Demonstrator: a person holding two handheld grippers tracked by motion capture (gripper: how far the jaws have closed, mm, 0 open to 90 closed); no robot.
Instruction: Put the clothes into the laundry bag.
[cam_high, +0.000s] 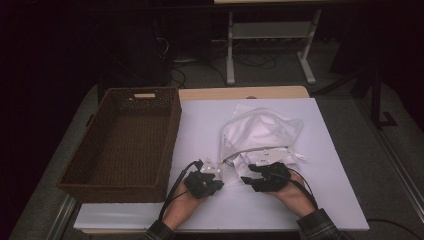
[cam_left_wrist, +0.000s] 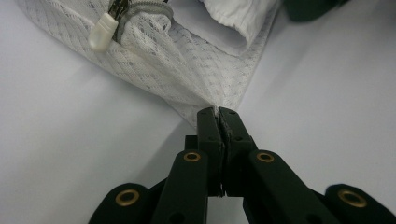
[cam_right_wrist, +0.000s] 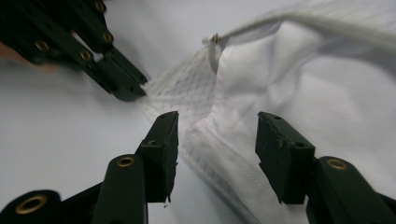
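White mesh laundry bag lies on the tabletop, right of centre in the high view, with white cloth inside it. Its zipper runs along the near edge, and the zipper pull sits at about 11 o'clock in the left gripper view (pale plastic tab, lying on the mesh).

Left hand-held gripper is clamped on the bag's mesh corner, jaws pressed together with a pinch of netting between the tips. In the high view it sits at about 7 o'clock from the bag. In the right gripper view it shows at 10 o'clock, touching the corner of the mesh.

Right hand-held gripper has jaws apart, nothing pinched. The bag's hemmed edge lies on the tabletop between the jaws, and the pads are not pressing on it. In the high view it is at about 6 o'clock from the bag, just at the zipper edge.

Brown wicker basket stands at 9 o'clock from the bag, well apart from it. Both forearms come in from 6 o'clock, with plaid sleeves.
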